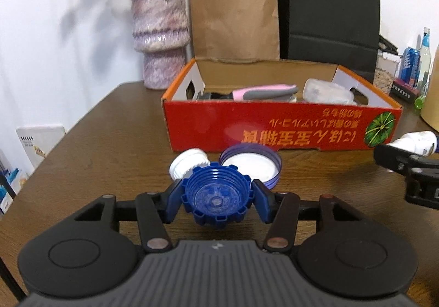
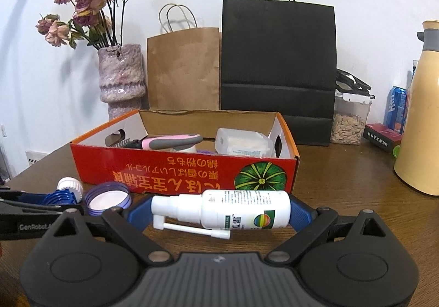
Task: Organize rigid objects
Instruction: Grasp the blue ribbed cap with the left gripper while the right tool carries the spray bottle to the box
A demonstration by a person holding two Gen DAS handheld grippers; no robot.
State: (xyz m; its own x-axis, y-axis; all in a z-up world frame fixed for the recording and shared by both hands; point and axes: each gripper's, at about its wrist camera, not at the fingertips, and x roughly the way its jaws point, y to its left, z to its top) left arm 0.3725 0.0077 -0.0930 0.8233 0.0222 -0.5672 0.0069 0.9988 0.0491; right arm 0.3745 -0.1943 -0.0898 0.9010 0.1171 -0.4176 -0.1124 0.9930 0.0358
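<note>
My left gripper [image 1: 217, 201] is shut on a blue ribbed bottle cap [image 1: 216, 191], hollow side up, one blue pad against each side. Just beyond it, a white cap [image 1: 186, 162] and a purple lid [image 1: 251, 165] lie on the brown table in front of the red cardboard box [image 1: 274, 125]. My right gripper [image 2: 219, 211] is shut on a white spray bottle [image 2: 241, 208] that lies crosswise, gripped end to end. The box [image 2: 178, 172] holds a pink and grey brush [image 2: 172, 141] and a clear plastic container [image 2: 241, 142].
Behind the box stand a knitted vase [image 2: 122, 79] of dried roses, a brown paper bag [image 2: 183, 68] and a black paper bag [image 2: 278, 59]. A seed jar [image 2: 349, 117], a blue can [image 2: 396, 106] and a yellow jug [image 2: 422, 114] sit to the right.
</note>
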